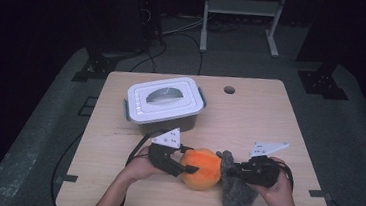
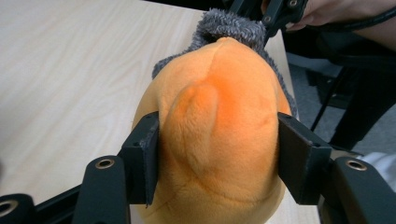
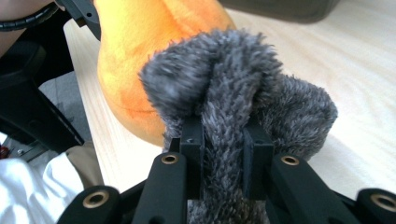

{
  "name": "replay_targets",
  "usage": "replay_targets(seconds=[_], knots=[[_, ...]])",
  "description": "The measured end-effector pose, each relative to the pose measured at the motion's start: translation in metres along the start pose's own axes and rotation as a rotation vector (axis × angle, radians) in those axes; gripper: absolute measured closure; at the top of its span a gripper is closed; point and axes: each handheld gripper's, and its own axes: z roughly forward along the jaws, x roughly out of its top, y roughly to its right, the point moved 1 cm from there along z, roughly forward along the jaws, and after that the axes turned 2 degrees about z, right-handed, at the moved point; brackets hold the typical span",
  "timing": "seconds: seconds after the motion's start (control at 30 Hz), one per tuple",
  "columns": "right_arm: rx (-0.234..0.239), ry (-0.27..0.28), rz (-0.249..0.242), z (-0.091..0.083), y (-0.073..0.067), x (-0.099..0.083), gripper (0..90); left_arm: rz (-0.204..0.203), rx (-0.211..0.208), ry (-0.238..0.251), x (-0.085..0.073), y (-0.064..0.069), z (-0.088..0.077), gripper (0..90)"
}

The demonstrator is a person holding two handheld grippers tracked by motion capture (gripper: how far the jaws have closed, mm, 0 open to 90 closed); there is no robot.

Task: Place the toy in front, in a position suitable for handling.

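An orange plush toy (image 1: pixel 201 169) lies near the table's front edge, with a grey furry piece (image 1: pixel 236 190) joined to its right side. My left gripper (image 1: pixel 188 163) comes in from the left, its pads pressing into both flanks of the orange body (image 2: pixel 219 93). The left gripper (image 2: pixel 219 158) is shut on that body. My right gripper (image 1: pixel 226 171) comes in from the right. In the right gripper view this gripper (image 3: pixel 224 154) pinches a fold of grey fur (image 3: pixel 224 93) tightly, with the orange toy (image 3: pixel 140 42) behind it.
A grey box with a white clip-on lid (image 1: pixel 165 101) stands at the back left of the wooden table (image 1: pixel 260 120). A round cable hole (image 1: pixel 229 90) sits near the far edge. Both forearms enter from the front edge.
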Motion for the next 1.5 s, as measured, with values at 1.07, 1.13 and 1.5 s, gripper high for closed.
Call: replay_targets(seconds=[1.07, 1.13, 1.5], knots=[[0.048, -0.002, -0.019, -0.004, -0.006, 0.003, 73.9, 0.019, -0.036, -0.015, -0.002, 0.003, 0.007, 28.6], [0.043, 0.017, -0.038, -0.008, -0.011, 0.008, 74.0, 0.020, -0.039, -0.013, -0.002, 0.003, 0.008, 28.5], [0.062, 0.049, -0.092, -0.001, -0.028, 0.018, 73.9, 0.037, -0.047, -0.013, 0.001, 0.007, 0.014, 20.3]])
